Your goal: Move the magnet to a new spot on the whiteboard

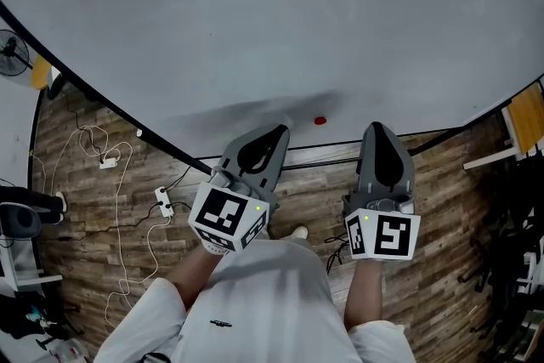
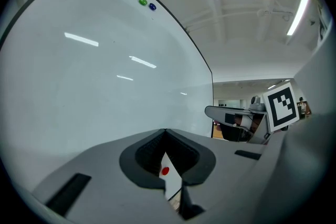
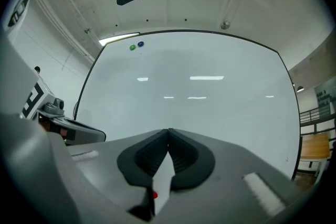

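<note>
A small red magnet (image 1: pixel 320 121) sticks low on the large whiteboard (image 1: pixel 255 13), near its bottom edge. My left gripper (image 1: pixel 274 132) is shut with nothing in it, its tips just left of the magnet and apart from it. My right gripper (image 1: pixel 376 128) is shut and empty too, a little to the right of the magnet. In the left gripper view the red magnet (image 2: pixel 165 170) shows through the gap behind the closed tips (image 2: pixel 165 130). The right gripper view shows the same magnet (image 3: pixel 154 195) below its closed tips (image 3: pixel 169 130).
A green magnet (image 2: pixel 142 1) and a blue magnet (image 2: pixel 152 6) sit together near the board's top corner. Below the board lie a wooden floor, white cables and a power strip (image 1: pixel 161 200). A fan (image 1: pixel 10 53) stands at the left and wooden furniture (image 1: pixel 527 119) at the right.
</note>
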The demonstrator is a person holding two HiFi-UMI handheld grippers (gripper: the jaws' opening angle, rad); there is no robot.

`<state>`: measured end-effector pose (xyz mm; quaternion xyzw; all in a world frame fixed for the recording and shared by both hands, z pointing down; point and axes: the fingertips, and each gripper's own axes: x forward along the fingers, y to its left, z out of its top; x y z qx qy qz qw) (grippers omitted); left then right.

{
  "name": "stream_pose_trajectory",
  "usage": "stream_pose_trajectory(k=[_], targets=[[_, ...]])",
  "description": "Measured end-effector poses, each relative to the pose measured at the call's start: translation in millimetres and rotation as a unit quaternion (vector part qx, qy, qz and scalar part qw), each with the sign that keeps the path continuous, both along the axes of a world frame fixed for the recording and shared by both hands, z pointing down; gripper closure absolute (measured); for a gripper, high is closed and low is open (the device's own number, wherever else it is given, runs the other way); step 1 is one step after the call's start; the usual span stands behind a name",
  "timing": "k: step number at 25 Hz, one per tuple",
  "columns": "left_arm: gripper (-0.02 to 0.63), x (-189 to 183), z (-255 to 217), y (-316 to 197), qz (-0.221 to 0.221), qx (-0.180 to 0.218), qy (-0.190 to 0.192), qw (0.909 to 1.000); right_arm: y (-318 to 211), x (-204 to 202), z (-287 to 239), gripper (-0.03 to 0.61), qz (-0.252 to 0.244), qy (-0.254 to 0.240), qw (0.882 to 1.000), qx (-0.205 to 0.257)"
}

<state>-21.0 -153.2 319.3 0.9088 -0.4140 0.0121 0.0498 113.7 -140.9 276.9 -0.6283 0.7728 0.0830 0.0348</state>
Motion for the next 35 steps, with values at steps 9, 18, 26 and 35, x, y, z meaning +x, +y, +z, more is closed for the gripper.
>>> stream_pose_trajectory(k=[9, 18, 26, 35], targets=[[0.612, -1, 0, 3, -0.002, 0.003, 0.004, 1.0, 4, -3, 7, 0.568, -0.007, -0.005, 1.0, -0.006], [0.612, 7, -3, 0, 0.005, 0.006, 0.004, 1.0, -1, 3, 15, 0.568, -0.008, -0.001, 1.0, -0.021], [0.612, 6, 2, -3, 0.004, 0.001, 0.005, 1.0, -3, 0, 21, 0.569, -0.012, -0.002, 0.999, -0.03], [0.612, 8, 0, -2, 0.006, 0.004, -0.001, 1.0, -2, 2, 22, 0.568, -0.015, -0.001, 0.999, -0.033]])
